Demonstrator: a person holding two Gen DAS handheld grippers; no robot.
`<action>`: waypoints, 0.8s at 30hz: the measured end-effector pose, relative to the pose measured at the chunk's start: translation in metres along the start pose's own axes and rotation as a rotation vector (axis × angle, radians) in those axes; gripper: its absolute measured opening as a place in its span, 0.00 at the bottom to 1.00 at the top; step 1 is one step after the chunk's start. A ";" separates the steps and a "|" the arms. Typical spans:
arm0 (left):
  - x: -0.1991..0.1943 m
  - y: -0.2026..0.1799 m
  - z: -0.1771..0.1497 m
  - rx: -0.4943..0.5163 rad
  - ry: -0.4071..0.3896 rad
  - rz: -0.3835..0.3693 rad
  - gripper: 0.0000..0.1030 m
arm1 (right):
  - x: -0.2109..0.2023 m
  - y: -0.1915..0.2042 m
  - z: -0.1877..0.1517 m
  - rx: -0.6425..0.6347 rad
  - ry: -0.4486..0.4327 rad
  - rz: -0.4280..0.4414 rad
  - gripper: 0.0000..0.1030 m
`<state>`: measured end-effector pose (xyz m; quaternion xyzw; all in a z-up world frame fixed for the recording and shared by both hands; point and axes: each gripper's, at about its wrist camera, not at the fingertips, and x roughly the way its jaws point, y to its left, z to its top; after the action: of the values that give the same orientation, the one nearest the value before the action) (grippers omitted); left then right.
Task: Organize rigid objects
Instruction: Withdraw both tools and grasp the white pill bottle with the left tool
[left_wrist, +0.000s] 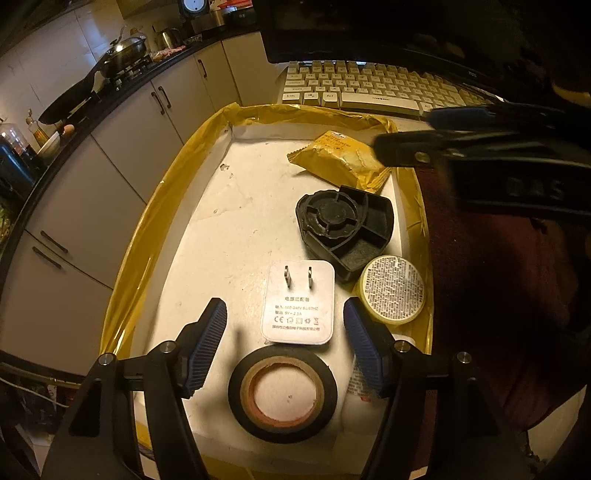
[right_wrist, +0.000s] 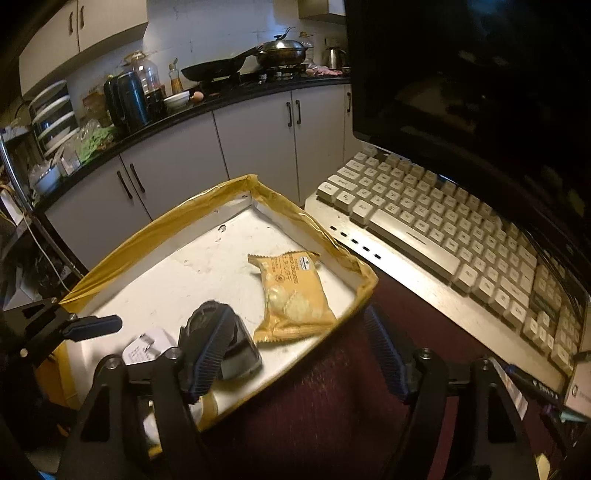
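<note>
Tray (left_wrist: 207, 177) holding charger (left_wrist: 297, 302), tape roll (left_wrist: 282, 393), snack packet (left_wrist: 343, 157); both hand-held grippers — left (left_wrist: 284, 343), right (right_wrist: 295, 354) — stood open, empty; step judged between placements, next calling for a fresh pick.

I see a dark red counter (right_wrist: 325, 406). A white tray (left_wrist: 207, 229) and a keyboard (right_wrist: 443, 236) sit on it.

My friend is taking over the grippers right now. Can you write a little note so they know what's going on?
Left gripper: open, holding nothing, above the white charger and tape roll.
Right gripper: open, holding nothing, at the tray's near edge.
In the tray: charger, tape roll, black plastic part, round tin, yellow snack packet.
Done: these five things lie in the tray.
Left: I cannot tell what else needs sorting; look around the keyboard.
</note>
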<state>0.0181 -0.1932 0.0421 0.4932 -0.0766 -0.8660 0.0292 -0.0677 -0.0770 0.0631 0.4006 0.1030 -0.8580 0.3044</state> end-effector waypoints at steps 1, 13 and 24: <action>-0.003 0.000 0.000 0.001 -0.005 0.001 0.63 | -0.007 -0.002 -0.004 0.010 -0.004 0.001 0.74; -0.036 -0.006 0.002 -0.010 -0.086 -0.035 0.72 | -0.065 -0.050 -0.083 0.241 -0.019 -0.044 0.87; -0.048 -0.078 0.020 0.117 -0.102 -0.176 0.73 | -0.088 -0.099 -0.127 0.390 -0.010 -0.127 0.88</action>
<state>0.0273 -0.1077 0.0801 0.4540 -0.0848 -0.8834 -0.0797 -0.0047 0.0939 0.0387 0.4405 -0.0415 -0.8812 0.1666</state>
